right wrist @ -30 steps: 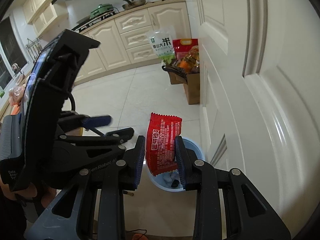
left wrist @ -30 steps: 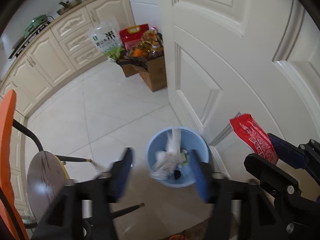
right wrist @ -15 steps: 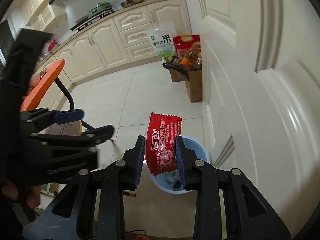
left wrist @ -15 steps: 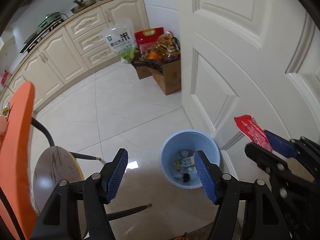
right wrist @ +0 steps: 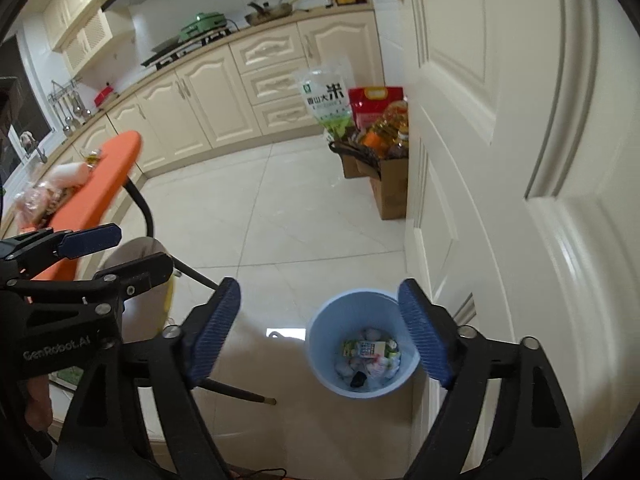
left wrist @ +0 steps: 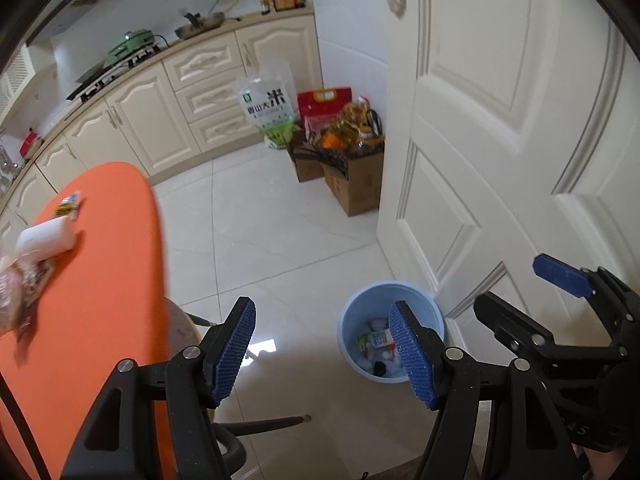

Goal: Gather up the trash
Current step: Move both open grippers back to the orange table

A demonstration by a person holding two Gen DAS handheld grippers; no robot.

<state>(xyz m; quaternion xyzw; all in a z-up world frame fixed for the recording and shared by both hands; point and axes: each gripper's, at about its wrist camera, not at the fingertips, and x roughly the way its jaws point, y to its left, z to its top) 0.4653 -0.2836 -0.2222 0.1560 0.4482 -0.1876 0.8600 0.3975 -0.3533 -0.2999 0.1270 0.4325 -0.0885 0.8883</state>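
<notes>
Looking down along the left gripper (left wrist: pixel 322 344), we see its blue pads standing well apart with nothing between them, above the white tiled floor (left wrist: pixel 280 224). The blue bin (left wrist: pixel 352 320) sits on the floor just beside the white door (left wrist: pixel 480 140), already holding a small carton and crumpled white scraps. At left the orange table (left wrist: pixel 100 280) carries what we take for the remaining trash: a white paper roll (left wrist: pixel 46 240), a clear crinkled bag (left wrist: pixel 16 292) at the frame's edge, and a small wrapper (left wrist: pixel 68 205) farther back. The right gripper (left wrist: pixel 560 292) shows at the lower right, its jaws apart.

From the right wrist, we see the right gripper (right wrist: pixel 320 328) directly over the bin (right wrist: pixel 320 332), jaws opening wide and nothing between them. The carton (right wrist: pixel 364 349) lies on top of the pile inside. The left gripper (right wrist: pixel 116 252) reaches in from the left, toward the table (right wrist: pixel 96 184), where the roll (right wrist: pixel 72 172) and the bag (right wrist: pixel 36 200) lie.

We judge these leftovers light and soft. The bag looks slippery and will crumple, so we would pinch a gathered fold near its middle; the roll should yield slightly, best taken across its width.
</notes>
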